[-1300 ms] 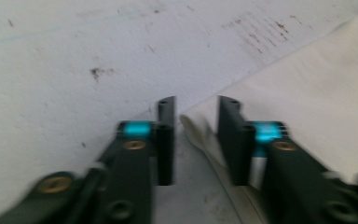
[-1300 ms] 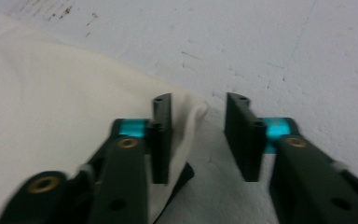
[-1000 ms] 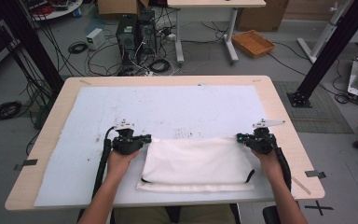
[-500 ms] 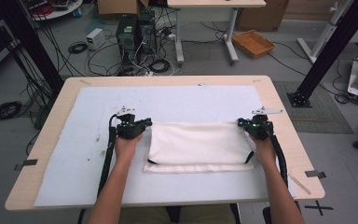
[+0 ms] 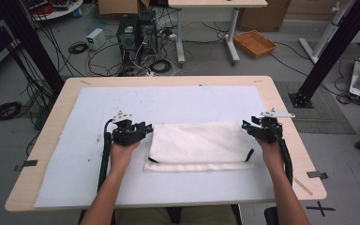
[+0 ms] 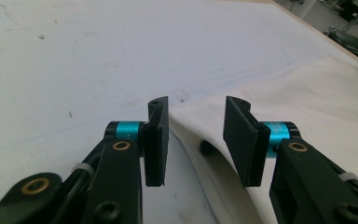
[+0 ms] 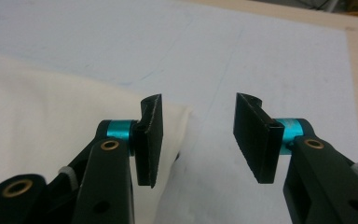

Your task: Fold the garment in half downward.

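Cloth (image 5: 199, 143), white and folded, lay on the pale mat (image 5: 89, 122) between both grippers. Left gripper (image 6: 196, 140) had just opened, jaws parted and empty over the cloth's edge. Right gripper (image 7: 198, 137) had likewise just opened, empty, beside the cloth's corner. Mat covered the table (image 5: 286, 112).

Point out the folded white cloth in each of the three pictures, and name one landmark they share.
High view: folded white cloth at table centre, between both grippers.
Left gripper view: cloth at right, its corner between the open jaws.
Right gripper view: cloth at left, behind one jaw.
Shared landmark: pale blue mat.
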A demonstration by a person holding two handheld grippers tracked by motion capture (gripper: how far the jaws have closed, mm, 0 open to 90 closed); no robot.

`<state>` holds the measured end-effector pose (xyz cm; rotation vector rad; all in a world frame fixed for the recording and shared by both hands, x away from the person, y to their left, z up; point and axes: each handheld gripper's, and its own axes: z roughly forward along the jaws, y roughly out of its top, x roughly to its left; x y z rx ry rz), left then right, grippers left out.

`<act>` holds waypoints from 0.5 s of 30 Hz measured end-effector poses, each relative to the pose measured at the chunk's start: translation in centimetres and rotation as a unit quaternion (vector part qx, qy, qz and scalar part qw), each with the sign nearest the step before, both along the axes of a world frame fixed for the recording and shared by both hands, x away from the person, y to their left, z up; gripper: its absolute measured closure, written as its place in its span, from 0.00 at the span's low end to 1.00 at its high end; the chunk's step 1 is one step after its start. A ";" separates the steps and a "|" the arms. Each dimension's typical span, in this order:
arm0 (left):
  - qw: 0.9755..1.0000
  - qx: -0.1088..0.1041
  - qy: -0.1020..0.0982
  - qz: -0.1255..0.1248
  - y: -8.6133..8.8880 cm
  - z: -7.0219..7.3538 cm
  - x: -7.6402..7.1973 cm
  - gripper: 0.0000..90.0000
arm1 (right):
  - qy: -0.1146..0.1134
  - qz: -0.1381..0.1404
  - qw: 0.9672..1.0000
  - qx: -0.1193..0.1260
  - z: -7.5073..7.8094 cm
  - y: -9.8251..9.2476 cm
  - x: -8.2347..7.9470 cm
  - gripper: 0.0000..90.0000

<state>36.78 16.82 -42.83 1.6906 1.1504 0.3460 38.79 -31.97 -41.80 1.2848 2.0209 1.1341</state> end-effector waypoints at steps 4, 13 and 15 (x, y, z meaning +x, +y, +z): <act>0.999 0.009 0.013 -0.039 0.1 -0.3 -2.7 0.67 | 0.034 0.029 0.999 0.004 -0.4 -0.5 -2.4 0.61; 0.997 0.002 0.035 -0.065 0.2 -1.8 -5.0 0.67 | 0.092 0.060 0.994 0.027 -1.8 -1.0 -6.0 0.70; 0.997 0.010 0.037 -0.068 0.0 -1.9 -5.2 0.68 | 0.093 0.069 0.993 0.022 -1.7 -0.7 -6.3 0.75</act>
